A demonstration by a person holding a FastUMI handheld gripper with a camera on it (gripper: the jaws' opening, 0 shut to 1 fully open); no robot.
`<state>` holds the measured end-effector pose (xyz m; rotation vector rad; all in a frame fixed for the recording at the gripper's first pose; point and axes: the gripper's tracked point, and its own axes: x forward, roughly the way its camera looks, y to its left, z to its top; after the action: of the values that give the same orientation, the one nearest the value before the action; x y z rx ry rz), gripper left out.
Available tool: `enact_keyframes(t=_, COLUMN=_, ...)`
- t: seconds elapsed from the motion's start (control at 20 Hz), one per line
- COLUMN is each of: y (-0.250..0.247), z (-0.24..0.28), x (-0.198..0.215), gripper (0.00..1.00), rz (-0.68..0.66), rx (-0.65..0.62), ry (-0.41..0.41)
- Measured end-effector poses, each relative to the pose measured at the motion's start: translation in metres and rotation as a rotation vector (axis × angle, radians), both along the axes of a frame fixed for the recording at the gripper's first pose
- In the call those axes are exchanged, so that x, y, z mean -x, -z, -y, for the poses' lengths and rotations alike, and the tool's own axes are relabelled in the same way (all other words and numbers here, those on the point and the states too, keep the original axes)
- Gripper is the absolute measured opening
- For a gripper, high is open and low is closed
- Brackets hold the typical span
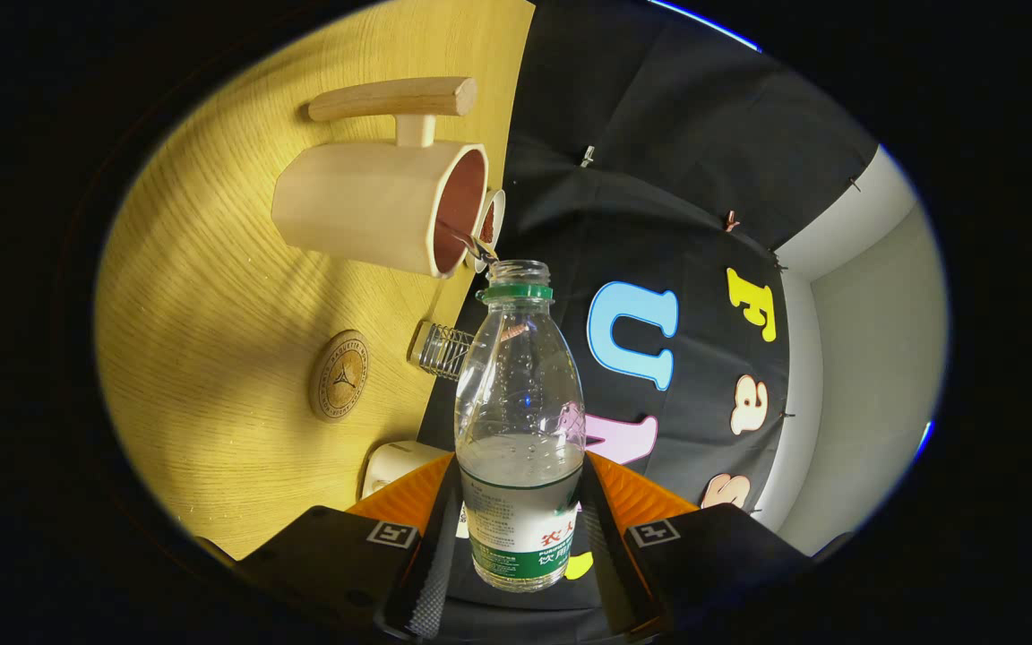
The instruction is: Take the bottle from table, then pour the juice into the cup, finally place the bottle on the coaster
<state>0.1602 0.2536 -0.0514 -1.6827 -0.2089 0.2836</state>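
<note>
Clear thin plastic bottle (520, 421), uncapped and part full, is pinched at its labelled lower body by the gripper (520, 546), mouth tipped toward the wooden cup (373, 210). Likely light, crushable, slippery: grip moderately. Coaster (339, 375) lies on the tabletop (211, 358) nearby.

One plastic bottle (520, 430), uncapped, with a single green neck ring. One wooden cup (382, 206) with one handle, and one smaller white cup (493, 224) just behind it. One round cork coaster (339, 375). One small ribbed glass jar (440, 349). One white object (395, 464) near the desk (211, 296) edge, kind unclear. Two fingers (431, 573), one on each side of the bottle, both pressing it.
</note>
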Motion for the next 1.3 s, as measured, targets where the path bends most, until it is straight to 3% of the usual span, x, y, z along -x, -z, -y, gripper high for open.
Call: enact_keyframes(t=1.3, y=-0.016, z=-0.009, x=-0.003, gripper=0.70, rz=0.085, rx=0.171, ry=-0.053)
